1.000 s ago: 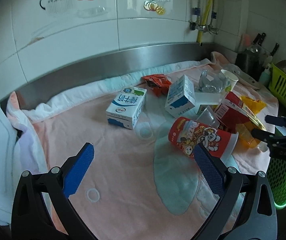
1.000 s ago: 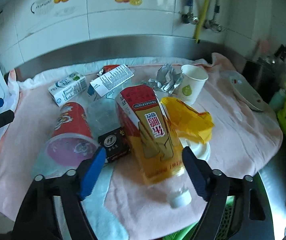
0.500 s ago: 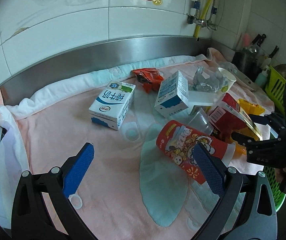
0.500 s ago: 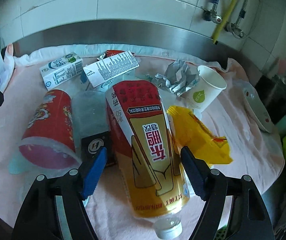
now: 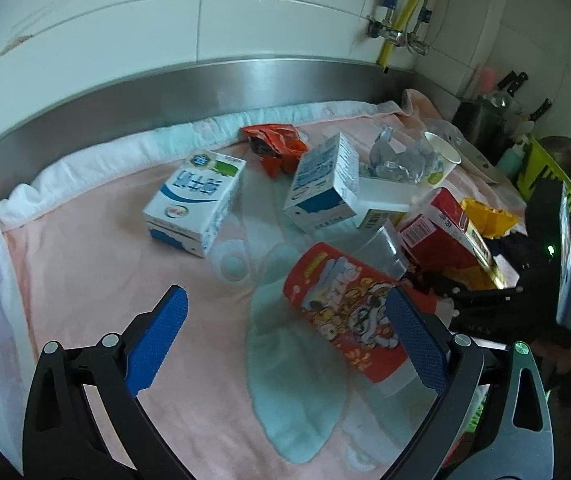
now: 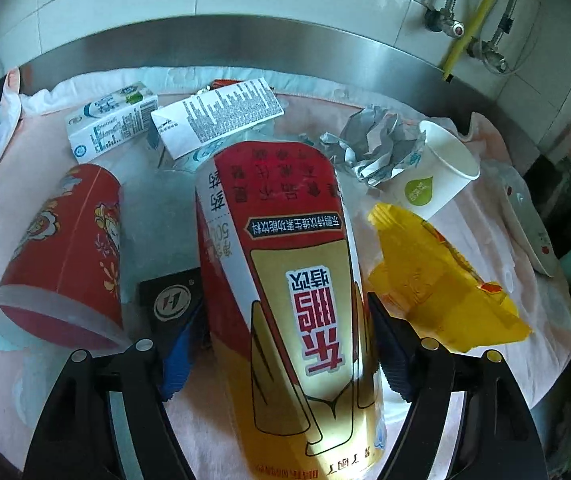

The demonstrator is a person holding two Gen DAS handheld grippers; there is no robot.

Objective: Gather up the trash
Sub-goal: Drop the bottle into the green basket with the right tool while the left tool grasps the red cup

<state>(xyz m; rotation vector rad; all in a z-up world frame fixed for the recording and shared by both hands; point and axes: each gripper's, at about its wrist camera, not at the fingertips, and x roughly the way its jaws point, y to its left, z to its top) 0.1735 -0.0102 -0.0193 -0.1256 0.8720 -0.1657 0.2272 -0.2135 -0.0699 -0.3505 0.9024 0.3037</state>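
Collection barely begun: the right gripper [image 6: 281, 348], jaws wide, straddles the red-and-gold bottle [image 6: 297, 292] without clamping it. The left gripper [image 5: 285, 344] hangs spread and empty; cartons, cups and wrappers lie uncollected on the pink towel [image 5: 97, 264].

The left gripper [image 5: 285, 344] is held low with its blue-padded fingers [image 5: 156, 340] spread wide apart. The right gripper [image 6: 281, 344] is set with its fingers [image 6: 177, 360] close on either side of something, contact not clearly seen.

Bottle [image 6: 297, 300]: red and gold label, red characters. Cup [image 5: 345, 312]: red, cartoon print. Cartons [image 5: 195, 204]: white, blue. Wrapper [image 6: 437, 284]: yellow. Towel [image 5: 97, 264]: pink.
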